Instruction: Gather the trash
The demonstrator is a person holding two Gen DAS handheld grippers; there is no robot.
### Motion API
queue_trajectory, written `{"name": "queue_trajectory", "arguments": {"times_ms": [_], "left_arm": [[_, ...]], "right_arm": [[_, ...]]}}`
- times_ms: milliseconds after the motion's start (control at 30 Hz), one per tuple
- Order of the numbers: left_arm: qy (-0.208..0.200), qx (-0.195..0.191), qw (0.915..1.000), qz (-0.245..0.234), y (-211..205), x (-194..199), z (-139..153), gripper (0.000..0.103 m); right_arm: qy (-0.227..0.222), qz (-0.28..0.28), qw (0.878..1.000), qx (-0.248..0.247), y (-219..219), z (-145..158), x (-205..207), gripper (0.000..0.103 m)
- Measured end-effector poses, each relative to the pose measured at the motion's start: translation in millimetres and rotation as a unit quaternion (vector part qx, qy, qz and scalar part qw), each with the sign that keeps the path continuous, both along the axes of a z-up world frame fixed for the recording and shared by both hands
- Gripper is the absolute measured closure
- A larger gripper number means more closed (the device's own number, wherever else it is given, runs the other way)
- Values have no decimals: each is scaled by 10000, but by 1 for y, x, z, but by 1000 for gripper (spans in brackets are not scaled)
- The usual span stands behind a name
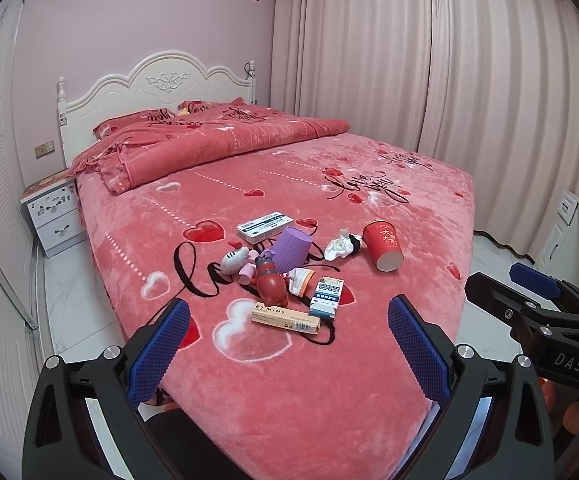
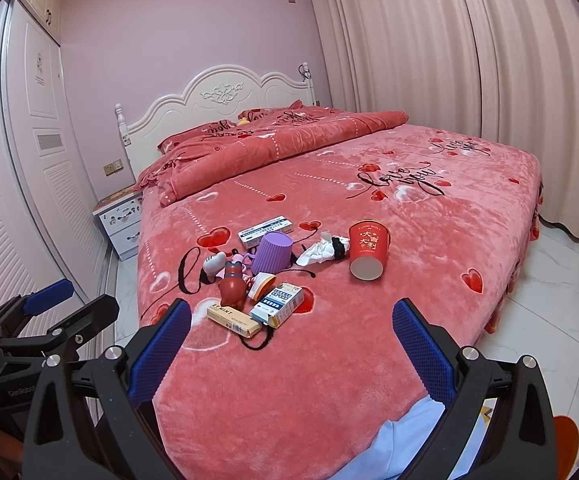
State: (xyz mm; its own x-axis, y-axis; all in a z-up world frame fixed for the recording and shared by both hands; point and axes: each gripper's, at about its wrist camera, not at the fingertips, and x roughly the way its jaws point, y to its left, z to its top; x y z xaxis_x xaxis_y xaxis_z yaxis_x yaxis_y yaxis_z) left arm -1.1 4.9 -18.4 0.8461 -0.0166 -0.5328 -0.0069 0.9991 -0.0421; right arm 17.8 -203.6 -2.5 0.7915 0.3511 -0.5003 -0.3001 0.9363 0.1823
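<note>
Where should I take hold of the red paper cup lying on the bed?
Grip the red paper cup across its side walls near the middle, coming from above. It lies tipped over on the bed, white base toward the camera, so the round sides are free.

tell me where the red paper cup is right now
In both views the red paper cup lies tipped on the bed, right of the crumpled tissue.

The purple ribbed cup (image 1: 292, 249) hides part of the blue-and-white box (image 1: 264, 227) behind it. Small print on the medicine carton (image 2: 277, 305) is too fine to read. The pink pieces beside the red toy (image 1: 271, 286) overlap and cannot be told apart. The right tool's (image 1: 529, 292) far side is cut off by the left view's edge.
</note>
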Motion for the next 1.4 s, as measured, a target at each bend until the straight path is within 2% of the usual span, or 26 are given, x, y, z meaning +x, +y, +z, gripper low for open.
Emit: {"name": "queue_trajectory", "arguments": {"times_ms": [1400], "left_arm": [[103,56,9999,-51,-2,0,-2,5]], "right_arm": [[59,-5,10000,15,1,-7,3,4]]}}
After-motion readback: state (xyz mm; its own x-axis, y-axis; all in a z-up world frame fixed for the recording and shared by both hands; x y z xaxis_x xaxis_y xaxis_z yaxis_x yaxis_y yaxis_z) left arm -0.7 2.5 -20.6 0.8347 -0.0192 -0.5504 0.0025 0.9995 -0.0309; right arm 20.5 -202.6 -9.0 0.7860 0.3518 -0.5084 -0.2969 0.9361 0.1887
